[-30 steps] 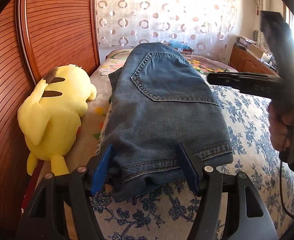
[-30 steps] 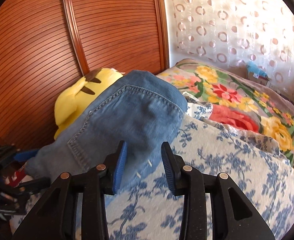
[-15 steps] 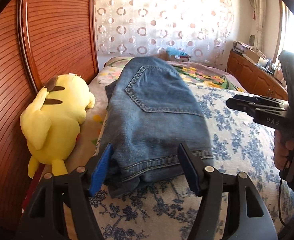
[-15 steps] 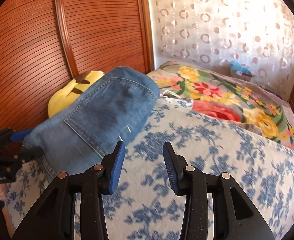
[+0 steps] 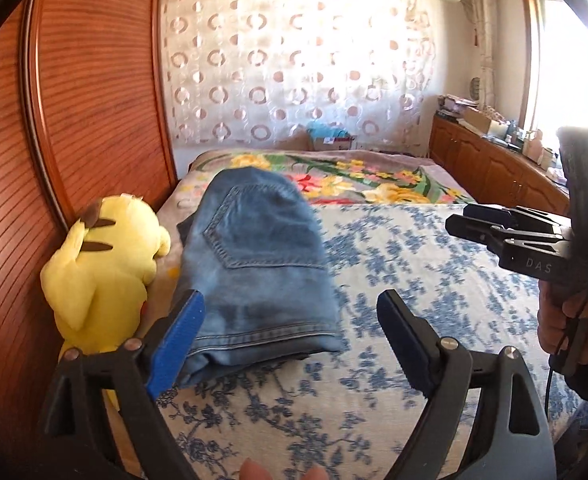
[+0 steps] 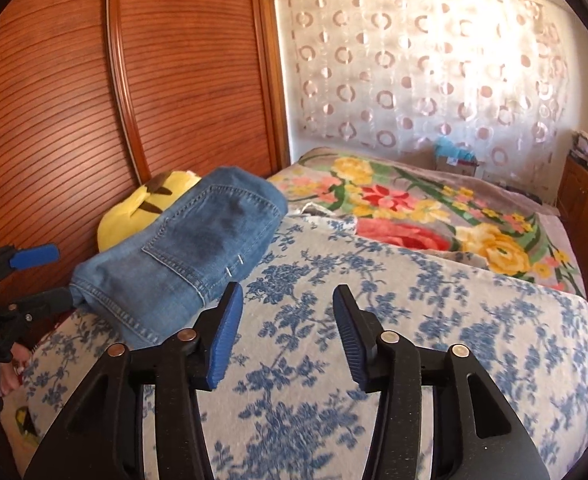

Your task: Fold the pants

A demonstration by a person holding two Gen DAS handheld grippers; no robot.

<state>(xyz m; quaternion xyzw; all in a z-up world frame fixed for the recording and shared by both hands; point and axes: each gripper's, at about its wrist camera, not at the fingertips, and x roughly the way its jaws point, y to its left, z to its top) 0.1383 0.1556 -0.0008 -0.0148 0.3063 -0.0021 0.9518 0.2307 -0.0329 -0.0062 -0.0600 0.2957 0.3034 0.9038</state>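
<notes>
Opening left tool (image 5: 290,344), now clear of pants (image 5: 254,264).

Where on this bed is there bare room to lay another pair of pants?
Free: the blue-flowered bedspread right of the folded jeans, out to its far edge. Crowded: the strip along the wooden headboard, where the yellow plush toy lies against the jeans.

Both wrist views look down the bed (image 5: 393,248) toward the curtain (image 6: 433,80) (close, low) — sharing the folded jeans (image 5: 254,264).
</notes>
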